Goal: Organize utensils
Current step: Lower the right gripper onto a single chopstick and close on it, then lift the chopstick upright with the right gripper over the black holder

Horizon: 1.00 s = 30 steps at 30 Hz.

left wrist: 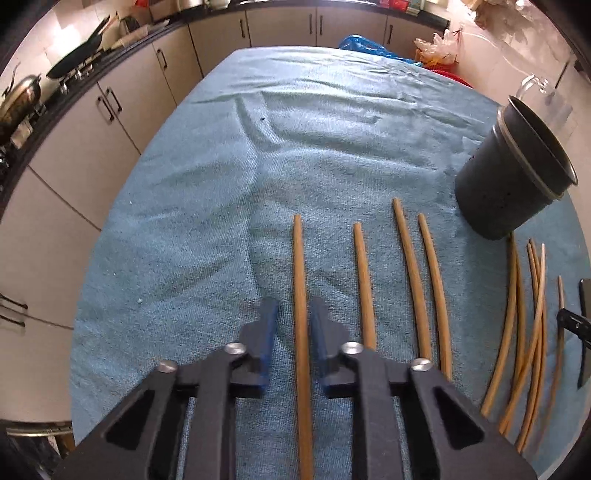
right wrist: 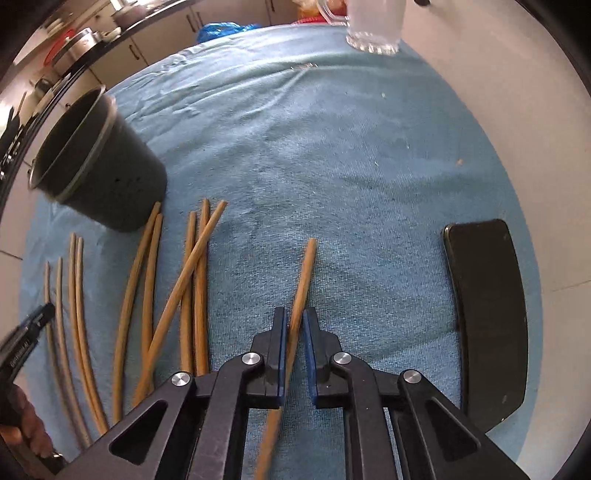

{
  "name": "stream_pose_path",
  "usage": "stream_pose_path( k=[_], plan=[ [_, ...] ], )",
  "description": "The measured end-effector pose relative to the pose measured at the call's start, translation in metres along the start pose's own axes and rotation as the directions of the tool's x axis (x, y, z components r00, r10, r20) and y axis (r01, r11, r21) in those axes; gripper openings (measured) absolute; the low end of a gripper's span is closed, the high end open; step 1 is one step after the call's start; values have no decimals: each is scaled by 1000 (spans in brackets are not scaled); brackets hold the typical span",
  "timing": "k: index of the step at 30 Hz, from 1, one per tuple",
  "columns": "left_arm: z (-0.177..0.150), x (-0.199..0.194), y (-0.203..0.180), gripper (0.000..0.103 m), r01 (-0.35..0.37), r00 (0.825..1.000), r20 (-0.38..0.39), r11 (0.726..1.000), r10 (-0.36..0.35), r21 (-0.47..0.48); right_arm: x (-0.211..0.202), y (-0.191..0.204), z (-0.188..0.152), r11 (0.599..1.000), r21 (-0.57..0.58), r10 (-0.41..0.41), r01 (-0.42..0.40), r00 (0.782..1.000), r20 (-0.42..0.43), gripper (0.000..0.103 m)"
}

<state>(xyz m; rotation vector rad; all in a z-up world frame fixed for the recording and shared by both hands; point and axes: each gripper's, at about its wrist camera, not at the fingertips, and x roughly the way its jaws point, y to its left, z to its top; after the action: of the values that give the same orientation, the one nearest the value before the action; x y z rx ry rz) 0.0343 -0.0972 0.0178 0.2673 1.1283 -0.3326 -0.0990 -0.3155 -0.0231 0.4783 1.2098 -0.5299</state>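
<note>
Several tan chopsticks lie lengthwise on a blue towel (left wrist: 229,177). My left gripper (left wrist: 294,302) points down over the leftmost chopstick (left wrist: 300,266). That stick runs between the blue pads (left wrist: 269,332); a strip of towel shows on its left side, so the jaws stand slightly open. My right gripper (right wrist: 294,312) is shut on a single chopstick (right wrist: 304,273), which slants up to the right, apart from the others. A dark cup (left wrist: 513,177) (right wrist: 103,166) stands upright on the towel between both groups of sticks.
Loose chopsticks (left wrist: 413,280) lie right of my left gripper, and a crossed pile (right wrist: 192,288) lies near the cup. A black phone (right wrist: 487,321) rests at the towel's right edge. A glass mug (right wrist: 373,33) stands at the far edge. Cabinets (left wrist: 122,122) line the room.
</note>
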Motion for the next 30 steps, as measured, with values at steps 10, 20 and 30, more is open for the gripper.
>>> stream_pose_path(
  k=[10,20,30],
  plan=[
    [-2,-13,1,6,53,998,38,999,-53,7,-33,-1,-17,998,26,53,-56,992,114,7],
    [3,-66,14,6,121,982,147,992,-116,-20,-88,12,-22,995,-3,101,-104,958,267,7],
    [6,-126,28,6,172,953,259,985,-159,-28,-137,26,-19,982,-35,184,-185,902,392,7]
  ],
)
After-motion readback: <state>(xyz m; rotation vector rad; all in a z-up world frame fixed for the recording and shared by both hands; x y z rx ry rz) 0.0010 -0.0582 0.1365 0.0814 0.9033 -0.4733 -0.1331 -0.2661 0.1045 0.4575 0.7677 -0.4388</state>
